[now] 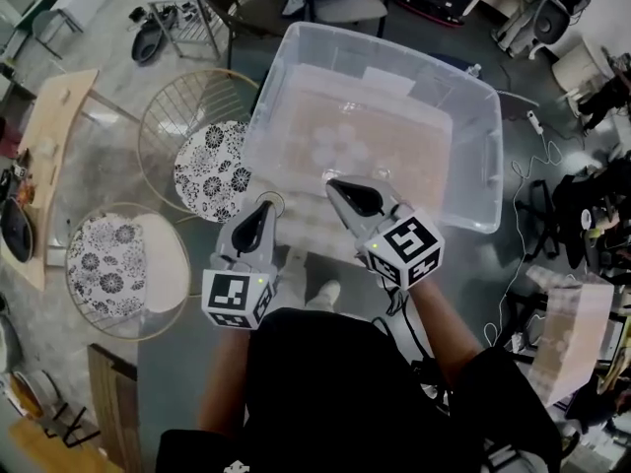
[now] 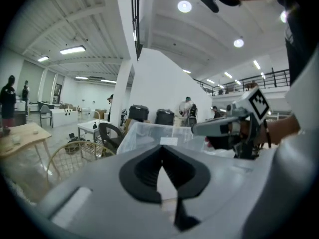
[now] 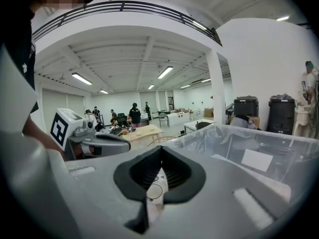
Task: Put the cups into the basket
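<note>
Faint round cups [image 1: 340, 146] seemingly lie in the clear basket [image 1: 473, 166], ahead of both tongs. One clear cup [image 1: 269, 202] apparently stands outside it, at the tip of the left tongs [image 1: 258, 220], so work remains. Left and right tongs [image 1: 340, 187] are pinched together, empty. Beside the left pair are floral stools [image 1: 212, 170] on a grey floor [image 1: 128, 106], in a cluttered hall.

Head camera: overhead, looking steeply down on left tongs [image 1: 264, 207], right tongs [image 1: 332, 183] and the clear bin [image 1: 394, 57] beyond them. Each gripper camera rides close behind its own tongs, facing apparently near level; both share the bin and the opposite tongs.
</note>
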Demonstrator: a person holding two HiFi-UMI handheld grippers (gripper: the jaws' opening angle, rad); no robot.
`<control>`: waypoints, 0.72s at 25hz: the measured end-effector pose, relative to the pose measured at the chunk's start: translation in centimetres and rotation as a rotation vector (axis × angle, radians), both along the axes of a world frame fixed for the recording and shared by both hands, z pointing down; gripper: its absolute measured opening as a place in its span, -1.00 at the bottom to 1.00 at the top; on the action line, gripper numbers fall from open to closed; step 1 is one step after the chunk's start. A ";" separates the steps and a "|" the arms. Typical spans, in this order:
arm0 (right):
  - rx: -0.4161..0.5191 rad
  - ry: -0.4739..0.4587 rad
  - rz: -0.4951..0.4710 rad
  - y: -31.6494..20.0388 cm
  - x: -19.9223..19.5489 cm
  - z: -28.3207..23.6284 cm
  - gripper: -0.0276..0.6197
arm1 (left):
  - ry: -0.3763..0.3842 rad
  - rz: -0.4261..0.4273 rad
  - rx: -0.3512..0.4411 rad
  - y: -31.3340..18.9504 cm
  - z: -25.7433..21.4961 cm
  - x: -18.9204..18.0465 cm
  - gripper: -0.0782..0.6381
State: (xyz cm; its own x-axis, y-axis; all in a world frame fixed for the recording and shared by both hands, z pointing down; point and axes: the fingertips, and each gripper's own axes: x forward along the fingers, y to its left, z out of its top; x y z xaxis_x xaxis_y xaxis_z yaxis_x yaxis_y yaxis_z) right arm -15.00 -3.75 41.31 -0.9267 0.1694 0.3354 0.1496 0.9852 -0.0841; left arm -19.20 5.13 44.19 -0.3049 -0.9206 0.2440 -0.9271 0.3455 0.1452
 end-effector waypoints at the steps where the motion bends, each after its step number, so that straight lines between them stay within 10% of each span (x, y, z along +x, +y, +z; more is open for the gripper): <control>1: 0.001 0.002 -0.008 0.3 -0.3 0.0 -0.91 | 0.014 -0.006 -0.026 0.5 1.3 -0.1 -0.76; 18: 0.029 -0.002 -0.065 2.7 -2.8 0.6 -0.91 | 0.244 0.088 -0.414 0.8 19.9 -1.1 -0.52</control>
State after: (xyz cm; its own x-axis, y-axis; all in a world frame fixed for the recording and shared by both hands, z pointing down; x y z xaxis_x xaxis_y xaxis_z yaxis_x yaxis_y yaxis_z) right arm -17.79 -1.07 41.95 -0.9149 0.2197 0.3388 0.2137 0.9753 -0.0553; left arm -20.27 5.91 64.07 -0.1182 -0.7507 0.6500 -0.9115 0.3417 0.2289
